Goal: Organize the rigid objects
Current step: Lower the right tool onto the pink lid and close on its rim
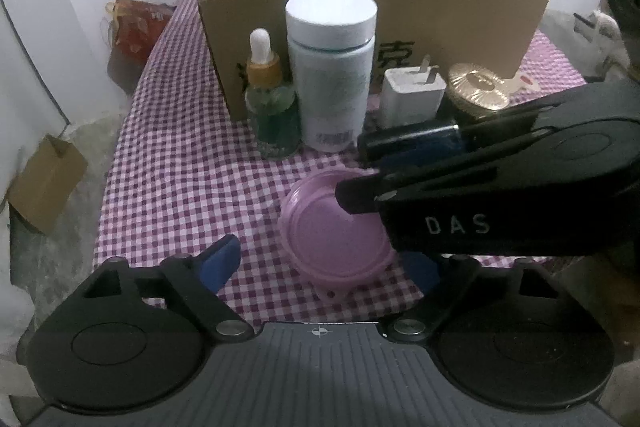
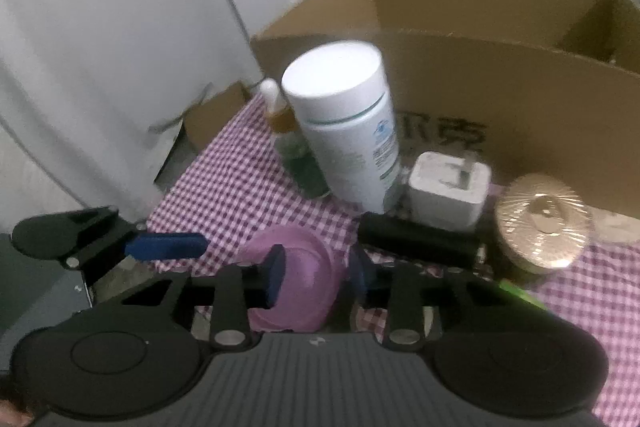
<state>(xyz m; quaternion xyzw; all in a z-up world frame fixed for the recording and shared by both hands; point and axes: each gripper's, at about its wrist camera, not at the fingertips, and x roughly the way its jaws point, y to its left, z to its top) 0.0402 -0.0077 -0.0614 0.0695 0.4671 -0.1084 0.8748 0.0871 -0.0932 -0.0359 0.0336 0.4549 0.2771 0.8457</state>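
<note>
The left wrist camera sits behind its blue fingers, looking forward and down across the checkered worktop toward the cardboard box; the right wrist camera looks the same way from close in, tilted; both share the pink lid between the fingers, and the white bottle beyond them.

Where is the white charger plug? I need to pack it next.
The charger plug stands on the checked cloth in front of the cardboard box, between the tall white bottle on its left and the gold-lidded jar on its right.
</note>
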